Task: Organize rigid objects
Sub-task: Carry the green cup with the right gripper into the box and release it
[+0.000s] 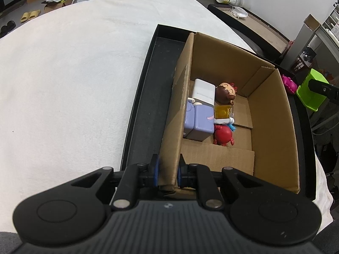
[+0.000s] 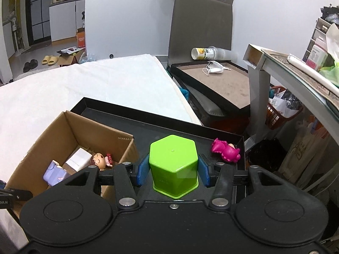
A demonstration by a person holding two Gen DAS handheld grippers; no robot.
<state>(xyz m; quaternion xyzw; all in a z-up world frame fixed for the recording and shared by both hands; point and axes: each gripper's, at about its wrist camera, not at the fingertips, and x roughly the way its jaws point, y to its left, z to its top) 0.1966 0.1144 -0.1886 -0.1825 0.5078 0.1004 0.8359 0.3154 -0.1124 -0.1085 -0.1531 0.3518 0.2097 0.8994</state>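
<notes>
One lime-green hexagonal cup (image 2: 173, 165), upturned and glossy, is clamped by the right gripper (image 2: 173, 172); the left gripper (image 1: 168, 172) pinches the cardboard box's (image 1: 273, 114) wall.

Lived-in home interior.
Slippers (image 2: 50, 59) and shoes (image 2: 30, 65) on the floor, a kitchen counter (image 2: 63, 19) behind, a chair (image 2: 201, 21), a face mask (image 2: 214, 67) left out.

glossy plastic green cup (image 2: 173, 165), matt cardboard box (image 1: 273, 114)
</notes>
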